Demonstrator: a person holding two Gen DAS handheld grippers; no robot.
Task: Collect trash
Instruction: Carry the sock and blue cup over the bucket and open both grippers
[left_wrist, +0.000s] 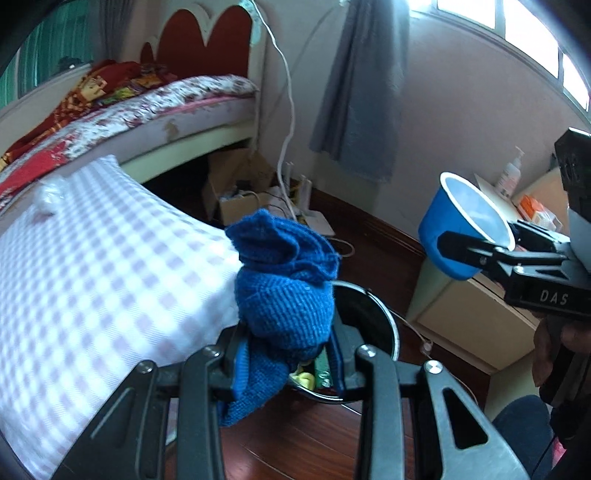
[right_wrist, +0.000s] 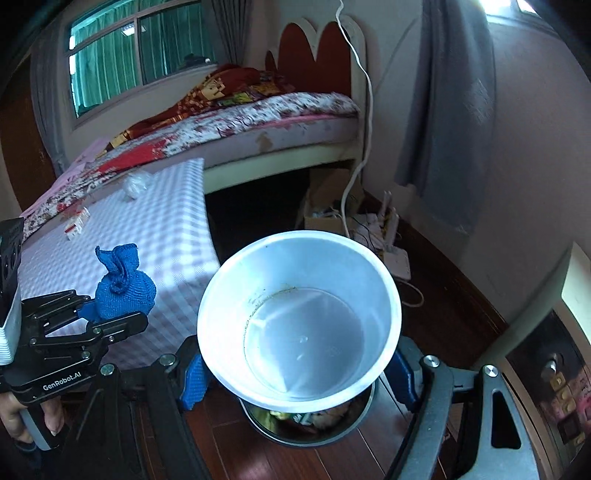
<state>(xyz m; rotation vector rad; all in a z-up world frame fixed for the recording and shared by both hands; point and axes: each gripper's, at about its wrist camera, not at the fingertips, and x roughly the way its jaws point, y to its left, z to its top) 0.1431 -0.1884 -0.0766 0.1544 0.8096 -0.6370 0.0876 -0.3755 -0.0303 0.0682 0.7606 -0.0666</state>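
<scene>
My left gripper is shut on a balled blue knitted sock, held in the air beside the checked table edge and just above the round black trash bin. From the right wrist view the same sock shows at the left, in the left gripper. My right gripper is shut on a blue paper cup with a white inside, its mouth facing the camera, held over the bin. In the left wrist view that cup hangs at the right in the right gripper. The bin holds some wrappers.
A table with a white and lilac checked cloth stands left of the bin, with a crumpled clear wrapper and a small red-and-white box on it. Behind are a bed, a cardboard box with cables, and a cream cabinet.
</scene>
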